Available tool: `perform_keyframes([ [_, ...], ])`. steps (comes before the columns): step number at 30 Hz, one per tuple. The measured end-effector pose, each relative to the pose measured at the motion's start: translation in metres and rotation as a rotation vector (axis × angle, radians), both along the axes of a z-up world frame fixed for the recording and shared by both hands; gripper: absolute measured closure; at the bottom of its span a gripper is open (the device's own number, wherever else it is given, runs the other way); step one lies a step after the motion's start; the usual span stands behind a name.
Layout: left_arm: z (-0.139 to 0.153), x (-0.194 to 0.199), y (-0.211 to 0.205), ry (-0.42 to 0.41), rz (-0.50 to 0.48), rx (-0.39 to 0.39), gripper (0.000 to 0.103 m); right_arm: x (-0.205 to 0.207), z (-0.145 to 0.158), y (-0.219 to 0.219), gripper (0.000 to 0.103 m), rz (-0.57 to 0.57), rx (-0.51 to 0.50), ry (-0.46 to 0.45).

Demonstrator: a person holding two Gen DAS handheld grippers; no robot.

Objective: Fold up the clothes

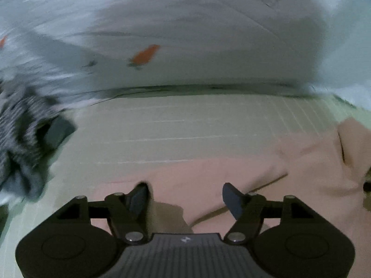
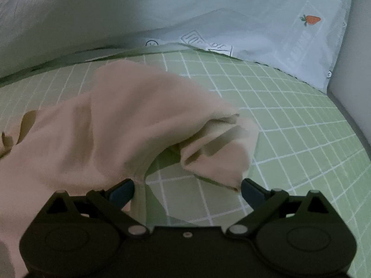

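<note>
A pale pink garment (image 1: 255, 173) lies on the green checked bed sheet (image 1: 185, 127). In the left wrist view my left gripper (image 1: 185, 197) is open, its fingers wide apart just above the garment's near edge, holding nothing. In the right wrist view the same pink garment (image 2: 104, 127) is bunched up in a mound, with a folded sleeve or corner (image 2: 220, 153) hanging to the right. My right gripper (image 2: 187, 190) is open; the cloth drapes beside its left finger (image 2: 123, 191), and the folded corner touches its right finger (image 2: 251, 191).
A grey-and-white striped garment (image 1: 20, 134) lies heaped at the left. A white quilt with strawberry prints (image 1: 162, 34) runs along the back of the bed; it also shows in the right wrist view (image 2: 278, 23). A grey wall or bed frame (image 2: 352, 69) stands at the right.
</note>
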State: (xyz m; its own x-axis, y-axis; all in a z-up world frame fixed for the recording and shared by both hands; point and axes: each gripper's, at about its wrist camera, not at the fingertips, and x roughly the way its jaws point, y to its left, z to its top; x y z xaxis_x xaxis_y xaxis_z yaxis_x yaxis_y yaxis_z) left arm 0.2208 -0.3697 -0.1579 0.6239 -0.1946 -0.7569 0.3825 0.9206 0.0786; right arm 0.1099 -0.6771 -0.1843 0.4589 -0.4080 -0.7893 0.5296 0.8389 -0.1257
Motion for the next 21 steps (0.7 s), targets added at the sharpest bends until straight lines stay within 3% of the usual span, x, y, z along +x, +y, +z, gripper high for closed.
perform_keyframes([
  [5, -0.014, 0.014, -0.010, -0.032, 0.058, 0.129, 0.031, -0.003, 0.004, -0.011, 0.003, -0.059, -0.025, -0.009],
  [11, -0.027, 0.040, 0.078, 0.059, 0.461, 0.158, 0.038, -0.005, -0.003, -0.023, 0.003, -0.110, -0.031, 0.014],
  [14, -0.028, 0.039, 0.116, 0.128, 0.617, 0.110, 0.038, -0.004, -0.007, -0.022, 0.003, -0.109, -0.027, 0.029],
  [17, -0.014, 0.027, 0.127, 0.099, 0.575, 0.024, 0.037, -0.002, -0.007, -0.016, 0.003, -0.096, -0.024, 0.027],
  [21, 0.011, 0.007, 0.104, -0.032, 0.463, 0.005, 0.029, 0.001, -0.001, -0.006, 0.003, -0.065, -0.032, 0.007],
])
